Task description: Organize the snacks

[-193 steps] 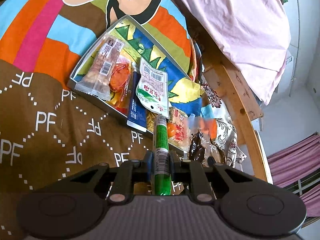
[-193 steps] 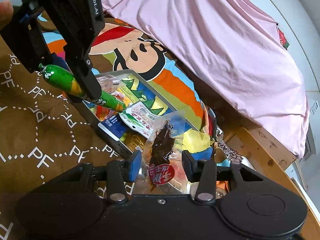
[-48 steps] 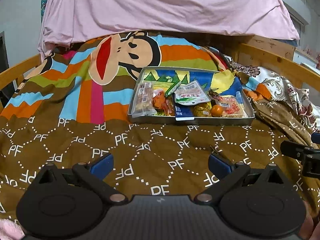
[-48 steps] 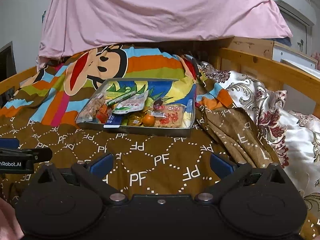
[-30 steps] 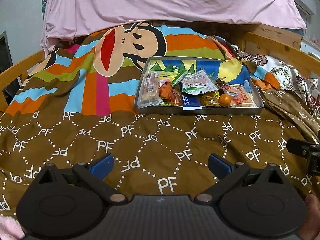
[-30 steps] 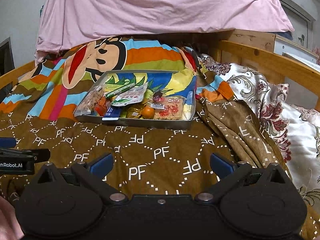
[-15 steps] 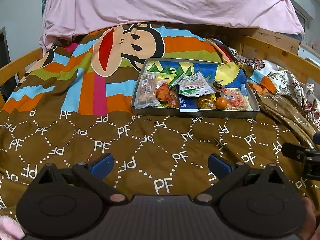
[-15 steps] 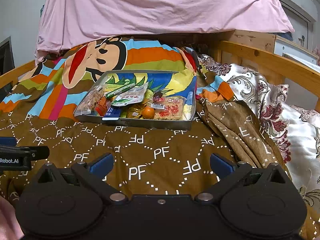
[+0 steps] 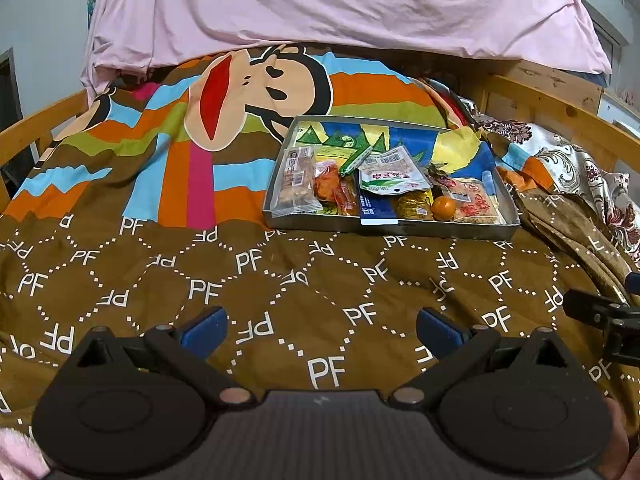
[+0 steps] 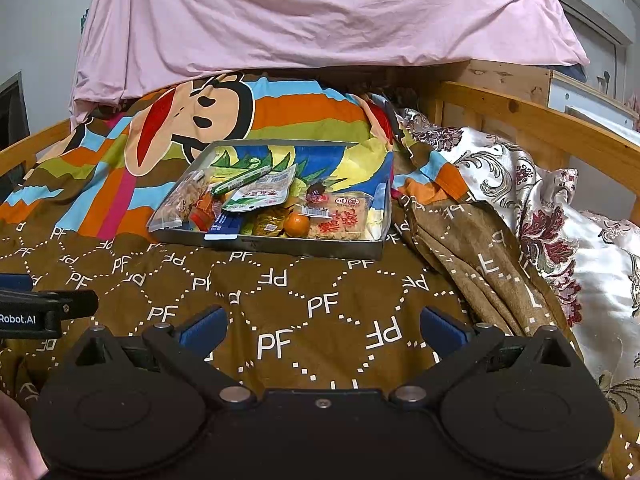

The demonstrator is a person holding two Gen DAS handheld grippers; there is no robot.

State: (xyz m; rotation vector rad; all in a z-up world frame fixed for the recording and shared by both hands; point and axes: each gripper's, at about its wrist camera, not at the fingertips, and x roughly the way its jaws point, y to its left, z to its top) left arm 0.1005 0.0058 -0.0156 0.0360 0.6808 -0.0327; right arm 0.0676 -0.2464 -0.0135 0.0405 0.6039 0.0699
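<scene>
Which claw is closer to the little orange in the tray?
Neither clearly. The left claw and right claw both hover open over the brown blanket, well short of the orange.

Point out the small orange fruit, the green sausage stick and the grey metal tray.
Small orange fruit [image 9: 443, 207], left wrist view, its middle.
Green sausage stick [image 10: 240, 179], right wrist view, mid-length.
Grey metal tray [image 10: 280, 245], right wrist view, near wall.

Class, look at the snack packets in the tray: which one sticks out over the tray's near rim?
The dark blue packet: its white end overhangs the tray's near rim, while the other snacks lie inside the walls.
</scene>
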